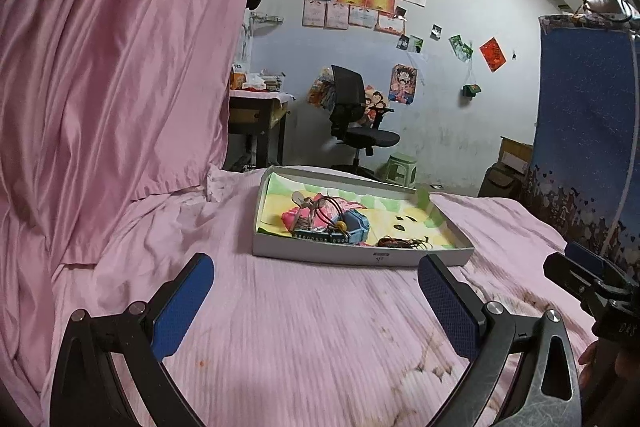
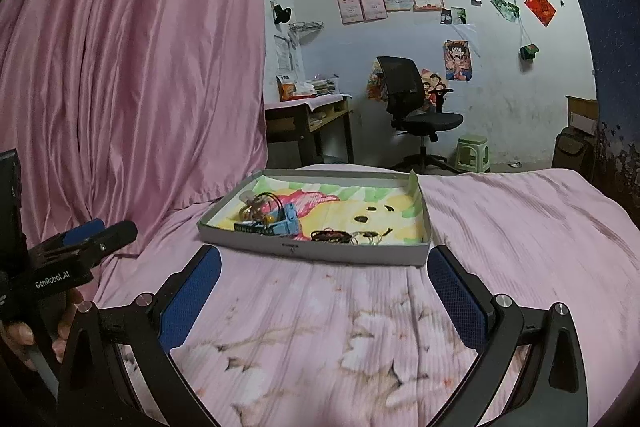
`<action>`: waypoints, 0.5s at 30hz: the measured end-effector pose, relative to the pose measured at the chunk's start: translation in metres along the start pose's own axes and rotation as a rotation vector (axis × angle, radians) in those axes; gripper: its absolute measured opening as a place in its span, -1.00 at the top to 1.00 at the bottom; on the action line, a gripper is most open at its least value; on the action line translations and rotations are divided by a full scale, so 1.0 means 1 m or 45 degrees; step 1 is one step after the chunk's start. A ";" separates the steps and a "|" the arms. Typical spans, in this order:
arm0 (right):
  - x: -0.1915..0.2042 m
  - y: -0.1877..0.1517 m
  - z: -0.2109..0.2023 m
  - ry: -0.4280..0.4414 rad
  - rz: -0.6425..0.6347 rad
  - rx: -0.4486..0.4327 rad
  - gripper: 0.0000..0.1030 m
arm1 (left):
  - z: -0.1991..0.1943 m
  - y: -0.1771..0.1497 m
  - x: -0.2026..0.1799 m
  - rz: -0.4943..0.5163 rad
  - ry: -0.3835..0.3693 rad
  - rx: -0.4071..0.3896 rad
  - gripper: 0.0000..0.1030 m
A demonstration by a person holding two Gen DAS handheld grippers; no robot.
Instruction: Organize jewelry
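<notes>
Left wrist view: my left gripper spread, empty, short of tray on bed. Right gripper likewise apart, empty. Jewelry loose in tray beside blue box. I judge sorting not begun; everything left.

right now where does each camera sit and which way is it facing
Left wrist view: on the left gripper, facing forward across the pink bedsheet at the shallow grey cardboard tray of jewelry; its open blue-padded fingers show, with the right gripper at the right edge.
Right wrist view: on the right gripper, facing the same tray; its open fingers show, with the left gripper and a hand at the left.
Both share the tray and the black office chair.
</notes>
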State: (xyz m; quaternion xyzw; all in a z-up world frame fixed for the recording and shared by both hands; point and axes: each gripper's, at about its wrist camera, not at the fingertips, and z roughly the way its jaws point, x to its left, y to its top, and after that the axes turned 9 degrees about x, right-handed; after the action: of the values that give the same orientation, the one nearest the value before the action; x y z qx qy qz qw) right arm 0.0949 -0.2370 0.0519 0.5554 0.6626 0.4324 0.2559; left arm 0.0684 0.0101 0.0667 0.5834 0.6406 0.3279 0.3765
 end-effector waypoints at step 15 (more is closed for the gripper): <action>0.012 -0.041 -0.049 -0.079 0.017 -0.061 -0.97 | -0.035 -0.039 0.000 0.017 -0.009 -0.034 -0.99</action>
State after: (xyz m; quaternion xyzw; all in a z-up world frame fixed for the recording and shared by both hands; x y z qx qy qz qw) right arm 0.0305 -0.2398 0.0423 0.5667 0.6401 0.4323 0.2866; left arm 0.0186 0.0071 0.0507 0.5839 0.6309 0.3367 0.3843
